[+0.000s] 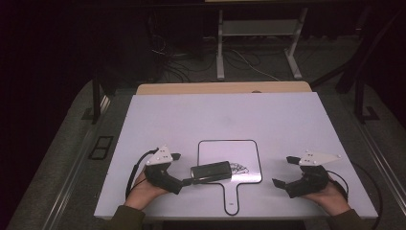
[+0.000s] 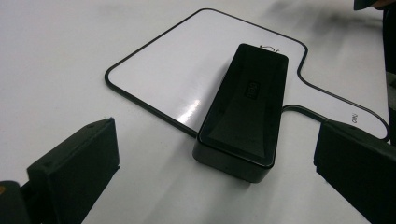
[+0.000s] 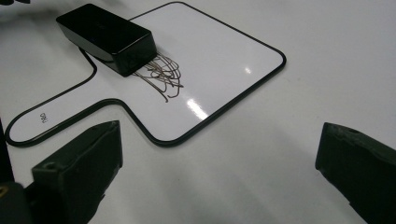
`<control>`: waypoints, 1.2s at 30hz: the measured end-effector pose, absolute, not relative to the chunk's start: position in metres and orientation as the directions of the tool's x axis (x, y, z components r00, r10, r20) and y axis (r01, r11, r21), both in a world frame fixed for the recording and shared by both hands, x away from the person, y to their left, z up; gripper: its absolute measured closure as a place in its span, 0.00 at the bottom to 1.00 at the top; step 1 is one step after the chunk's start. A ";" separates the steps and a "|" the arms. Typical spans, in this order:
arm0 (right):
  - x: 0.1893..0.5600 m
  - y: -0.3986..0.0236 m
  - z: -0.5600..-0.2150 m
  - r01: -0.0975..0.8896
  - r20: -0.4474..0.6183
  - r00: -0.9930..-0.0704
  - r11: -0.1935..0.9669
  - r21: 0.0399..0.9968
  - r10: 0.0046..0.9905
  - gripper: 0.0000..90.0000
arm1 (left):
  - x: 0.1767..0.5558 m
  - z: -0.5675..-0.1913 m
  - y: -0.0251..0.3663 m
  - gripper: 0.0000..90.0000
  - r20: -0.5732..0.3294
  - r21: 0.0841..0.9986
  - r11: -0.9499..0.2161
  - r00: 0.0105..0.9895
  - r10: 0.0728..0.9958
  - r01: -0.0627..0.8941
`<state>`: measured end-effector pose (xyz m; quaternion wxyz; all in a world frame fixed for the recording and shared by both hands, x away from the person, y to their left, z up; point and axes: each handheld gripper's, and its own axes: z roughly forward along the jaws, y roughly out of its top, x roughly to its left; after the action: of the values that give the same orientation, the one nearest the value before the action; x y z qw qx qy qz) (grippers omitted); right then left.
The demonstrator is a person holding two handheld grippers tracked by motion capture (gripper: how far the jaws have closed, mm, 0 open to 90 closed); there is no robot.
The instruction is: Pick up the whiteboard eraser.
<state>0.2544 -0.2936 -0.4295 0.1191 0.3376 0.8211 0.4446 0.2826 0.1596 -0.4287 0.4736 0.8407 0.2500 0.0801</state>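
Left hand-held gripper (image 2: 215,154) jaws apart before black eraser (image 2: 243,109) (scribble (image 3: 161,74) plain from right gripper view)

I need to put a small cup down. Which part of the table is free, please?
Free: the far half of the white table, beyond the paddle-shaped whiteboard. Crowded: the near edge, with the left gripper, black eraser block, scribble and right gripper.

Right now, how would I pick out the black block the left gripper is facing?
Start at the white table and find the paddle-shaped whiteboard with a thin black border near its front edge. The black eraser block lies across the board's left edge, just ahead of the open left gripper. It is the one solid black box there, with a pen scribble beside it.
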 end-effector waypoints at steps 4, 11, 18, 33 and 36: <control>0.254 -0.295 -0.430 0.447 0.104 -0.747 0.380 0.810 0.657 0.00 | 0.283 -0.429 0.160 0.00 -0.106 0.837 -0.422 0.861 0.497 0.347; 0.251 -0.295 -0.431 0.442 0.106 -0.749 0.374 0.816 0.654 0.00 | 0.285 -0.427 0.161 0.00 -0.108 0.840 -0.417 0.861 0.496 0.346; 0.250 -0.291 -0.431 0.437 0.091 -0.751 0.389 0.811 0.654 0.00 | 0.285 -0.425 0.159 0.00 -0.097 0.838 -0.430 0.868 0.488 0.335; 0.251 -0.293 -0.430 0.435 0.088 -0.752 0.391 0.811 0.654 0.00 | 0.293 -0.418 0.149 0.00 -0.102 0.847 -0.423 0.879 0.465 0.322; 0.251 -0.292 -0.430 0.432 0.089 -0.757 0.392 0.812 0.648 0.00 | 0.294 -0.418 0.147 0.01 -0.104 0.848 -0.424 0.884 0.456 0.318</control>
<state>0.2506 -0.2917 -0.4298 0.1218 0.3270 0.8254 0.4437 0.2942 0.1472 -0.4176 0.4849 0.8407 0.2304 0.0713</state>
